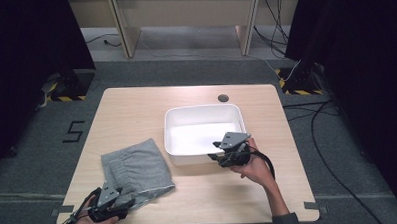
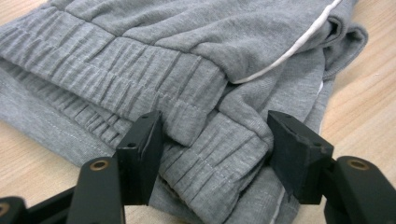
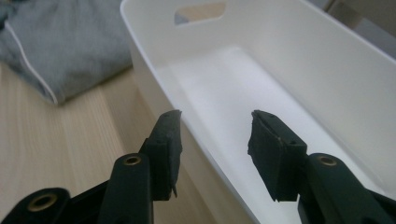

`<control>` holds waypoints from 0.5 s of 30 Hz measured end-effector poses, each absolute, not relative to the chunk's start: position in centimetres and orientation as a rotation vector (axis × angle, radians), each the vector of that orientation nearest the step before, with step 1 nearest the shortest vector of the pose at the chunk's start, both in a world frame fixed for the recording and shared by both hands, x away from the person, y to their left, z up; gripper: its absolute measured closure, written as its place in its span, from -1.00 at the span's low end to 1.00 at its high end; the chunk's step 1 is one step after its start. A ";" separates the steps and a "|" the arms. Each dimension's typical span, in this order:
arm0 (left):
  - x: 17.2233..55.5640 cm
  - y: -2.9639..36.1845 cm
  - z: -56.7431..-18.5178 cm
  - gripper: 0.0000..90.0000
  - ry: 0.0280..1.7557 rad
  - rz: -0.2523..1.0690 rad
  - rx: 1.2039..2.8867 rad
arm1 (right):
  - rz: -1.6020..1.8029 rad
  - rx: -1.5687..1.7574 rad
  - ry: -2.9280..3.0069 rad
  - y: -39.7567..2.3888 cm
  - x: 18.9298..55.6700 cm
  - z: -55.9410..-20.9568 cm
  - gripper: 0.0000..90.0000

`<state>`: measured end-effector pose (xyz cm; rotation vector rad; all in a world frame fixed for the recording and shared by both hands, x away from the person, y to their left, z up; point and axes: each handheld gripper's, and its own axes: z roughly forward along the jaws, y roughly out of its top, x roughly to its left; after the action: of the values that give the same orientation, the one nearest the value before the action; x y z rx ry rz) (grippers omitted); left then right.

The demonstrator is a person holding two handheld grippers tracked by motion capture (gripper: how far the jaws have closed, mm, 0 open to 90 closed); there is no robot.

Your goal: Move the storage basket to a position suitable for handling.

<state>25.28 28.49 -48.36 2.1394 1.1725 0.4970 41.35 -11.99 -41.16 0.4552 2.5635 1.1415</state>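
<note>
Clearly, the grey folded garment (image 1: 137, 168) lay on the tabletop (image 1: 136, 109) left of the white bin (image 1: 204, 112). The left hand-held gripper (image 2: 212, 140) pinched its waistband, while the right hand-held gripper (image 3: 215, 140) stood open astride the bin's near wall.

From my station, overhead light fell evenly; the white tub (image 1: 204, 113) glared inside, dark curtains at 3 and 9 o'clock, near jaws soft in focus.
</note>
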 end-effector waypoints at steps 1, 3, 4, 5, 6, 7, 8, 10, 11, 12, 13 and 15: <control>25.3 28.5 -48.4 -0.17 1.172 0.496 2.140 | 1.164 0.518 2.540 -12.0 40.8 -40.7 0.11; 25.3 28.5 -48.4 -0.18 1.172 0.498 2.139 | 1.199 0.580 2.497 -11.8 39.8 -40.1 0.02; 25.3 28.5 -48.4 -0.18 1.172 0.499 2.138 | 1.209 0.606 2.474 -11.7 39.3 -39.9 -0.02; 25.3 28.5 -48.4 -0.18 1.173 0.499 2.137 | 1.236 0.647 2.454 -11.6 38.7 -39.6 -0.06; 25.3 28.5 -48.4 -0.18 1.172 0.499 2.137 | 1.255 0.691 2.445 -11.5 38.3 -39.6 -0.10; 25.3 28.5 -48.4 -0.17 1.173 0.499 2.138 | 1.283 0.739 2.424 -11.5 37.9 -39.5 -0.12; 25.3 28.5 -48.4 -0.18 1.172 0.498 2.138 | 1.306 0.774 2.407 -11.5 37.4 -39.6 -0.13; 25.3 28.5 -48.4 -0.18 1.171 0.497 2.139 | 1.335 0.793 2.367 -11.5 36.2 -39.8 -0.13; 25.3 28.5 -48.4 -0.18 1.169 0.497 2.139 | 1.334 0.811 2.365 -11.5 35.7 -40.0 -0.15; 25.2 28.5 -48.4 -0.18 1.168 0.496 2.136 | 1.322 0.818 2.379 -11.5 35.3 -40.1 -0.16; 25.2 28.6 -48.4 -0.18 1.167 0.496 2.136 | 1.327 0.825 2.372 -11.5 35.0 -40.2 -0.16; 25.2 28.5 -48.4 -0.18 1.167 0.498 2.136 | 1.322 0.834 2.379 -11.5 34.0 -40.7 -0.17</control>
<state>25.23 28.53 -48.42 2.1359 1.1666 0.4978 34.00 -11.45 -40.68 0.8339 2.3791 1.3223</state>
